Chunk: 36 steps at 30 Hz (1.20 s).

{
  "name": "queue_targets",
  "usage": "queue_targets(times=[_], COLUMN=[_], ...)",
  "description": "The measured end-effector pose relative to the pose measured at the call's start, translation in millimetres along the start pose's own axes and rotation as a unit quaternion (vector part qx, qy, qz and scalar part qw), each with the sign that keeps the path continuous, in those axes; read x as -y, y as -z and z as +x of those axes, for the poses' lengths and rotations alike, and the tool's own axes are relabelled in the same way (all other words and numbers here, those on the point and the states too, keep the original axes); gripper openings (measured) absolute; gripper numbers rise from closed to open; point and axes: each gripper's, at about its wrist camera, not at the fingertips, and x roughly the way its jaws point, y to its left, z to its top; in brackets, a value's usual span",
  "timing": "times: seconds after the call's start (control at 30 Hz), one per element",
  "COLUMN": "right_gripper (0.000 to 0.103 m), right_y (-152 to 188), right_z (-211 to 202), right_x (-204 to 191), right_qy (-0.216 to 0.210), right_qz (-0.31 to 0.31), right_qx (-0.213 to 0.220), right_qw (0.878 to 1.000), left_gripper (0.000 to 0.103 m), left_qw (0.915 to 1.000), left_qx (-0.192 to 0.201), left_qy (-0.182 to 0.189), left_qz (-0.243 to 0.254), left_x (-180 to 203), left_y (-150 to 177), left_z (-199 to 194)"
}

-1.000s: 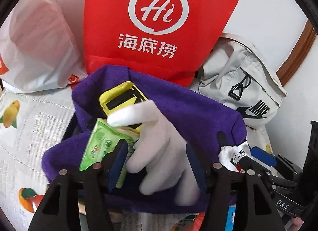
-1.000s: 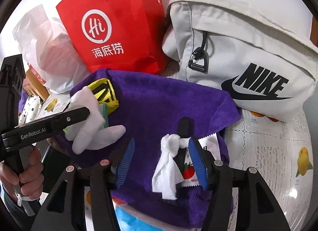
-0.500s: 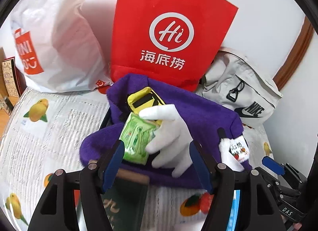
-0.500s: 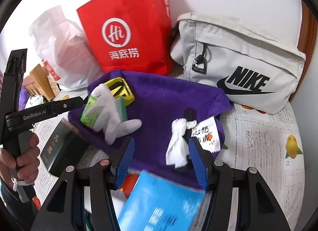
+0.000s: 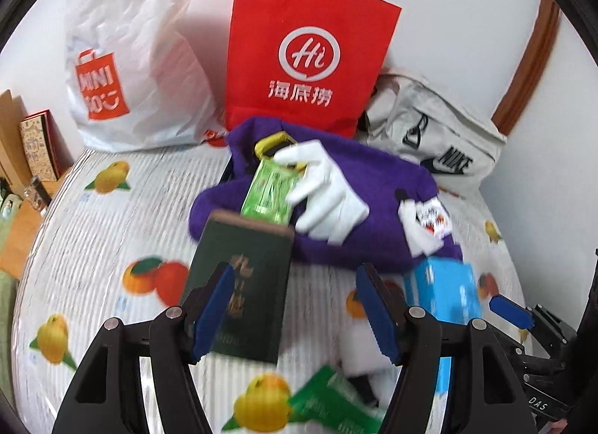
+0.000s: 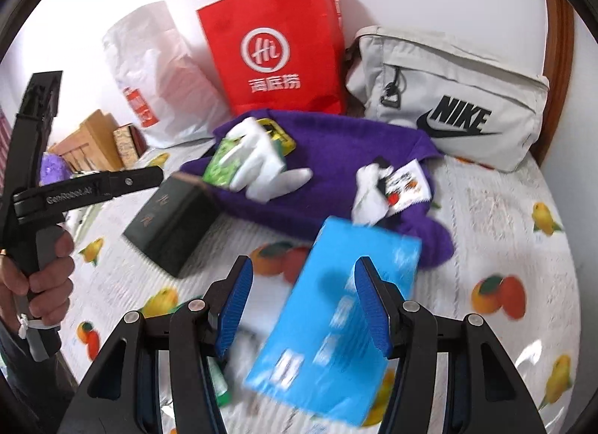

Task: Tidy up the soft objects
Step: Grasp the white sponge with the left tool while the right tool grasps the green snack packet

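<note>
- Claws: left claw (image 5: 295, 308) jaws apart, nothing gripped; right claw (image 6: 304, 301) jaws apart, nothing gripped.
- Purple towel (image 5: 373, 187) lies on tabletop (image 5: 112, 232) ahead of both claws.
- White glove (image 5: 321, 191) and green packet (image 5: 267, 191) rest on towel, straight ahead of left claw.
- Dark green box (image 5: 246, 284) sits just past left claw's tips, its far end against towel.
- Blue pack (image 6: 336, 307) lies under right claw; not touched.
- White rag (image 6: 368, 191) lies on towel, beyond right claw.
- Red bag (image 5: 306, 52) stands behind towel.
</note>
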Motion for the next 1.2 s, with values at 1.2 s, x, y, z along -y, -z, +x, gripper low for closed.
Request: queue_targets(times=[1.2], right_gripper=[0.056], right_y=[78.4], right_z=[-40.1], right_x=[35.5], right_qy=[0.022], right_qz=[0.049], right_qx=[-0.014], right_qw=[0.998], left_gripper=[0.077], left_qw=[0.9709], left_qx=[-0.076], left_qy=[0.020], left_qz=[0.226], left_x=[90.0], left_y=[82.7], left_z=[71.6])
